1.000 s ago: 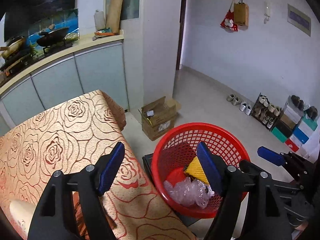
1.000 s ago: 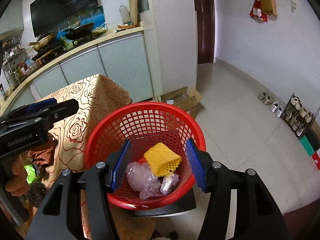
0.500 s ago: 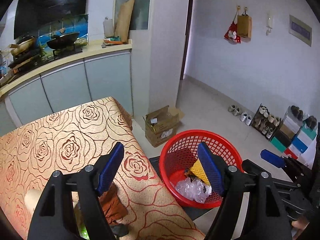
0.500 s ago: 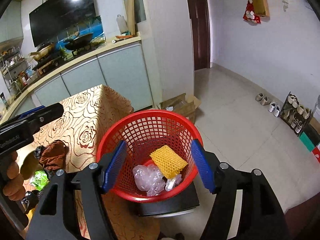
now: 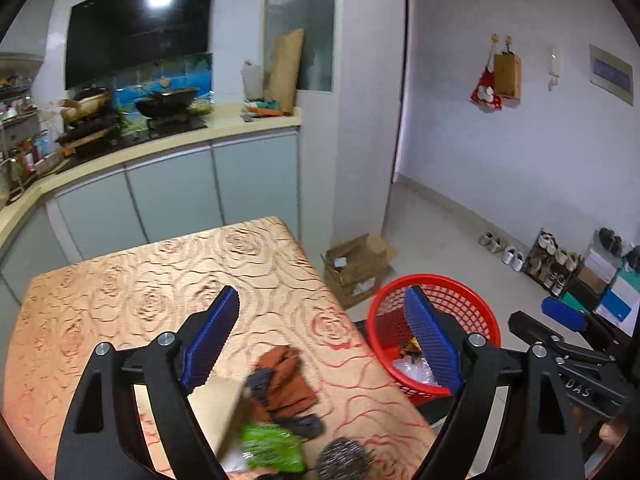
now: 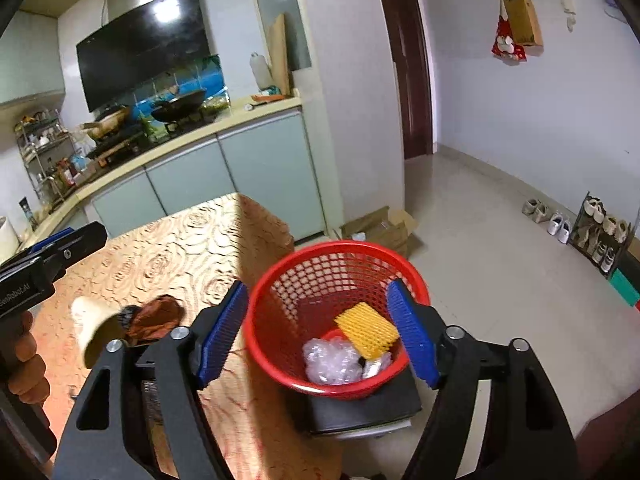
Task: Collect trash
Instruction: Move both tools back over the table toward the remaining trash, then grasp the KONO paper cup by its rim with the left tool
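Tongs both wide apart, empty, just been opening: left [image 5: 320, 344] over worktop [image 5: 160, 280], right [image 6: 318, 332] over red basket [image 6: 280, 280]. Yellow net [image 6: 366, 330], bubble wrap [image 6: 330, 360] inside basket. Green wrapper [image 5: 272, 446], brown rag [image 5: 286, 384] on worktop.

L gripper [image 5: 320, 344]: jaws just widened, empty | R gripper [image 6: 320, 332]: same
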